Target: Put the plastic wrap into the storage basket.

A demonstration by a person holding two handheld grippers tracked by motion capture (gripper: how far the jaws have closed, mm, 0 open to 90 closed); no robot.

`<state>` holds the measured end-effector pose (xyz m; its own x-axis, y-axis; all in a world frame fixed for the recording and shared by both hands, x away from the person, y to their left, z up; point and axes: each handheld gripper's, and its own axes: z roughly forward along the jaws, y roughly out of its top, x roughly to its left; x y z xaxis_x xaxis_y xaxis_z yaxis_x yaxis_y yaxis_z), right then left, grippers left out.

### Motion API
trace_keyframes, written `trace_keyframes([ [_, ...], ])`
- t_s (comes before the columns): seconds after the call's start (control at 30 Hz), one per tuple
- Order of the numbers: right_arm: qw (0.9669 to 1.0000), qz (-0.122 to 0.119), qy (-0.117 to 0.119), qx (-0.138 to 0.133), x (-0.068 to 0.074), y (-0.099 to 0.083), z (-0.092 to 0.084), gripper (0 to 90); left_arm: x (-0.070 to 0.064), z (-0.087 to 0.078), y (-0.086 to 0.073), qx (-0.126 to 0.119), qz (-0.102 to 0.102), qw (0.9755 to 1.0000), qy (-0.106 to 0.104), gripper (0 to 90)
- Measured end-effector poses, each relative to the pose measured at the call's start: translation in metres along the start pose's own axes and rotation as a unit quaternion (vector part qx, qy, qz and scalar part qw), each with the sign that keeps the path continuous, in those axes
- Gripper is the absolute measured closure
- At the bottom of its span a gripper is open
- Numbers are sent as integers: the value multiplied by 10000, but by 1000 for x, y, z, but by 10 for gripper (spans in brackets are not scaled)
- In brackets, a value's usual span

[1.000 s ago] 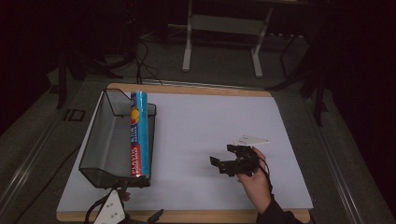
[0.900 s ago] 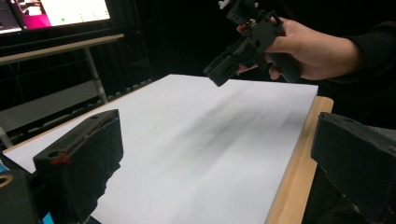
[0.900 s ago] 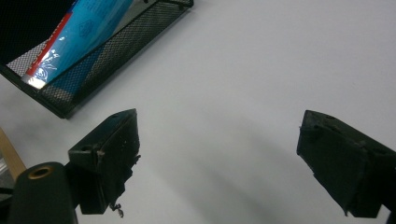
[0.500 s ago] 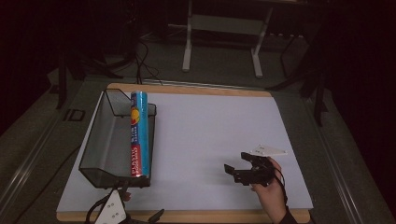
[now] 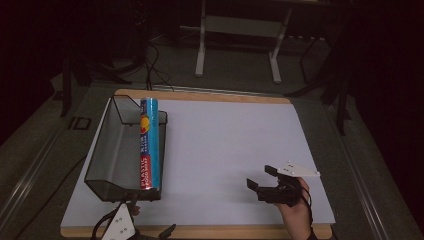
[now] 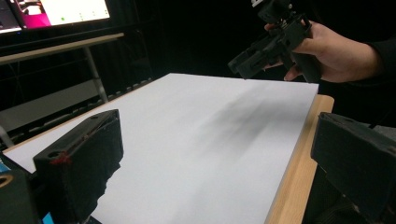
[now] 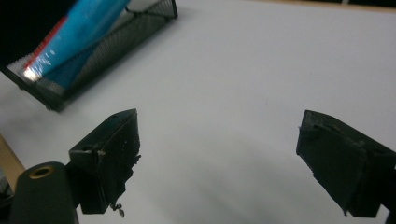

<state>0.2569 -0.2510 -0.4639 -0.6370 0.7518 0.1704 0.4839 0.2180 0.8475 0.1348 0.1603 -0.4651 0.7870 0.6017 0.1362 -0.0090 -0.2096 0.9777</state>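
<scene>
Both tongs were released and empty: the right gripper (image 5: 262, 179) hovered at lower right of the high view, the left gripper (image 5: 150, 234) at the bottom edge. Left of centre, a blue tube (image 5: 149, 143) lay lengthwise in a black mesh tray (image 5: 112, 150), leaning on its wall. It looked light, stiff and slick, best pinched mid-length across its girth.

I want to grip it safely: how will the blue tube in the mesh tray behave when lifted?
The blue tube is round and glossy, so it may slip or roll. It lies along the mesh tray's wall, which probably steadies it. It looks stiff; its weight cannot be judged.
</scene>
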Motion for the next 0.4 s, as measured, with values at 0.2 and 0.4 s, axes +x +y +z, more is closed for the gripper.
trace_keyframes([
  [0.2, 10000, 46, 43, 39, -4, -2, 6, 133, 0, 0, 0, -5, -24, 10000, -17, 32],
  [0.4, 9999, 72, 79, 122, -5, -4, 10, 133, -1, 0, 0, 3, -12, 10000, -41, 32],
])
